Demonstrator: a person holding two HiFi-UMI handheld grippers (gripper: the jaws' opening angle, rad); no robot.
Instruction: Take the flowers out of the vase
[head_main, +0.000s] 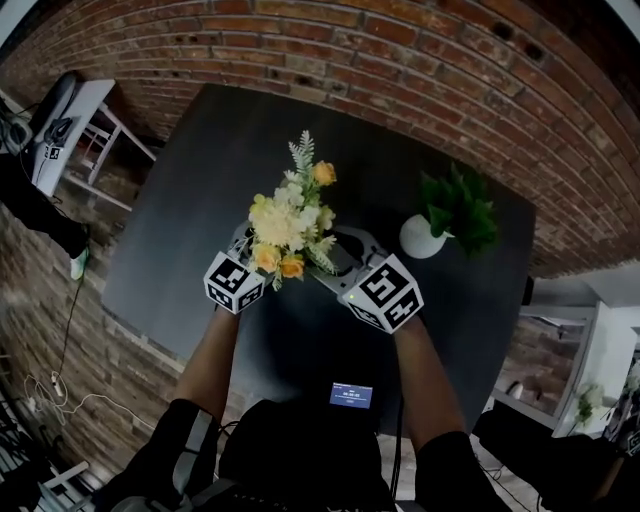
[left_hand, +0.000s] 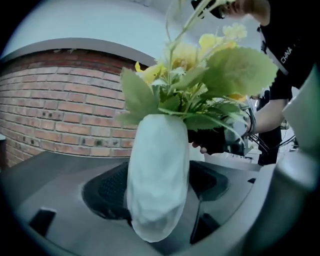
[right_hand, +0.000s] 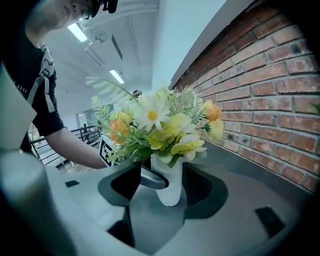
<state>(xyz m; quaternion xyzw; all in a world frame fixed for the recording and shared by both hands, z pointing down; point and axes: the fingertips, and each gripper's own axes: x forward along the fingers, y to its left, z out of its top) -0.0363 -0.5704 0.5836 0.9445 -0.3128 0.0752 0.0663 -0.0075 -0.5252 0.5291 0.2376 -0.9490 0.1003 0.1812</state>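
Both sets of jaws stand wide apart as the left gripper (left_hand: 159, 192), at seven o'clock of the bouquet in the head view, and the right gripper (right_hand: 161, 187), at four o'clock, bracket a white vase (left_hand: 157, 175) near the middle of a dark table (head_main: 170, 220), clasping nothing. The flowers (head_main: 285, 220) sit in the vase: yellow, orange and white blooms, pale green leaves, one feathery sprig. A potted plant (head_main: 455, 210) stands at three o'clock. Letters "CHNA" show on the person's dark shirt (left_hand: 287, 55); the text on a small screen (head_main: 350, 395) is unreadable.
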